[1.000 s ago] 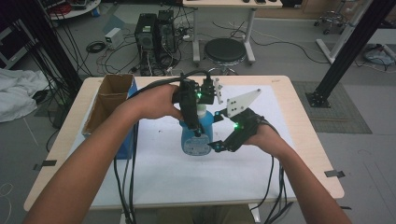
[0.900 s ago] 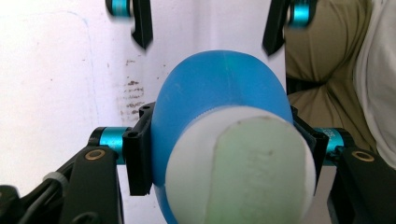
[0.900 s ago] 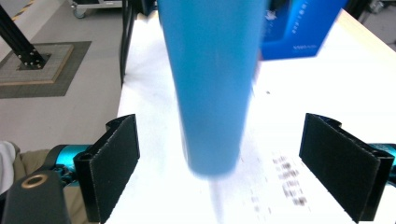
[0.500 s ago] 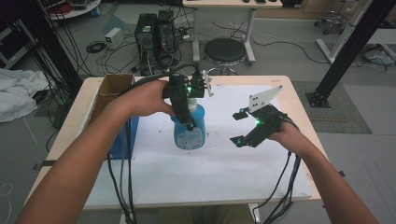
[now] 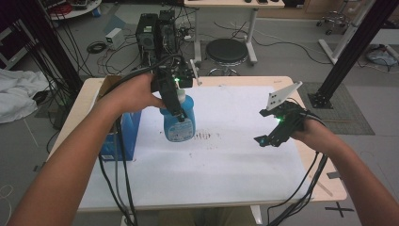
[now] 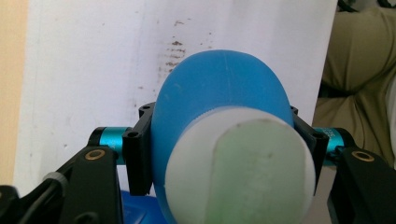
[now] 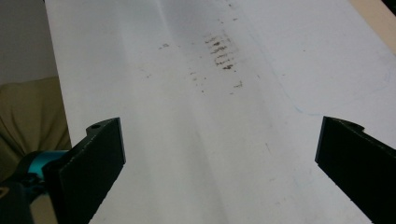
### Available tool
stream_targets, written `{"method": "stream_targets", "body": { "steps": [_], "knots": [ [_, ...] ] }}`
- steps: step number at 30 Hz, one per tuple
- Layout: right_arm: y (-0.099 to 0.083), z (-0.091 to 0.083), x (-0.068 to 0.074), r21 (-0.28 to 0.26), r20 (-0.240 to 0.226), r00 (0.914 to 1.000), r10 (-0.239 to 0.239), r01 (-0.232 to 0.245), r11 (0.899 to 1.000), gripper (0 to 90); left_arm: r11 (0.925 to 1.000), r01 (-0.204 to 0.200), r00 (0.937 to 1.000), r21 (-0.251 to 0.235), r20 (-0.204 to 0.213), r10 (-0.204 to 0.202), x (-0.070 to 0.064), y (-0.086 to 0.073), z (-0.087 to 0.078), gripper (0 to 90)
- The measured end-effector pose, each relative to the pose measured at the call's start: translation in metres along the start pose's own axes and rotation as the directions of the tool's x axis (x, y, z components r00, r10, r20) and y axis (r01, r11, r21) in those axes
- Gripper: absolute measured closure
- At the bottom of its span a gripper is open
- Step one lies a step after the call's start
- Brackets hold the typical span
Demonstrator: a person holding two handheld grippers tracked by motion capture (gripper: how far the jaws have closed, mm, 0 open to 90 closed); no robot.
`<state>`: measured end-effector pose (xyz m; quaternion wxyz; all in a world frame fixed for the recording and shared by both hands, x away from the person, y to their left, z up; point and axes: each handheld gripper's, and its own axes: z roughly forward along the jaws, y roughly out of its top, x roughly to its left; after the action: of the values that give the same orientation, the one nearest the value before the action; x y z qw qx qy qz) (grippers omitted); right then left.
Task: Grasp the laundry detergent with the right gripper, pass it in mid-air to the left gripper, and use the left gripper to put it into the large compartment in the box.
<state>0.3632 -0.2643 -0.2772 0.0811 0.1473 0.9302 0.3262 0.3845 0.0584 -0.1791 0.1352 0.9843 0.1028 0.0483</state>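
A blue plastic bottle (image 5: 181,129) with a pale label sits left of centre over the white sheet (image 5: 226,174). My left gripper (image 5: 175,110) comes down from above and is shut on its upper part. In the left gripper view the bottle (image 6: 219,98) and its white cap (image 6: 238,168) sit between the black jaws of the left gripper (image 6: 224,140). Whether its base touches the sheet I cannot tell. My right gripper (image 5: 268,140) hovers over the sheet's right half, open and holding nothing. In its own view the right gripper (image 7: 224,158) has its jaws spread wide above the bare sheet (image 7: 196,140).
A patch of dark smudges (image 5: 204,136) marks the sheet just right of the bottle. A blue box (image 5: 117,136) with a cardboard flap stands at the table's left edge. The wooden table (image 5: 324,181) borders the sheet. Cables trail from both grippers toward the front edge.
The right gripper, which was against the bottle a second ago, has drawn away to the right with its jaws open. The left gripper has carried the bottle slightly left and farther back.
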Motion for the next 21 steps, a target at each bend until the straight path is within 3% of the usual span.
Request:
{"method": "stream_targets", "body": {
  "steps": [3,6,9,12,15,18,21],
  "knots": [
    [-0.004,-0.006,-0.001,0.022,-0.060,0.9979,-0.022,0.023,0.999,0.7,0.9989,0.047,0.9987,-0.001,-0.018,-0.047,0.003,-0.004,-0.008,38.1],
    [-0.007,-0.011,-0.003,0.077,-0.035,0.9992,-0.017,0.019,0.997,0.8,0.9956,0.093,0.9950,-0.010,-0.035,-0.094,0.006,-0.009,-0.018,38.1],
    [-0.010,-0.016,-0.007,0.117,-0.044,0.9988,-0.024,0.029,0.993,0.8,0.9902,0.139,0.9886,-0.017,-0.056,-0.140,0.008,-0.013,-0.029,38.1],
    [-0.014,-0.020,-0.012,0.168,-0.039,0.9992,0.005,0.001,0.986,0.8,0.9787,0.204,0.9758,-0.029,-0.076,-0.205,0.010,-0.019,-0.040,38.1],
    [-0.019,-0.021,-0.015,0.204,-0.044,0.9990,0.009,0.000,0.979,0.8,0.9618,0.271,0.9573,-0.040,-0.094,-0.273,0.013,-0.025,-0.052,38.1],
    [-0.023,-0.022,-0.017,0.207,-0.048,0.9988,0.000,0.010,0.978,0.9,0.9454,0.323,0.9384,-0.043,-0.115,-0.326,0.016,-0.031,-0.065,38.1],
    [-0.024,-0.023,-0.017,0.203,-0.052,0.9987,-0.005,0.016,0.979,0.9,0.9352,0.351,0.9257,-0.048,-0.133,-0.354,0.018,-0.039,-0.078,38.1]
  ]
}}
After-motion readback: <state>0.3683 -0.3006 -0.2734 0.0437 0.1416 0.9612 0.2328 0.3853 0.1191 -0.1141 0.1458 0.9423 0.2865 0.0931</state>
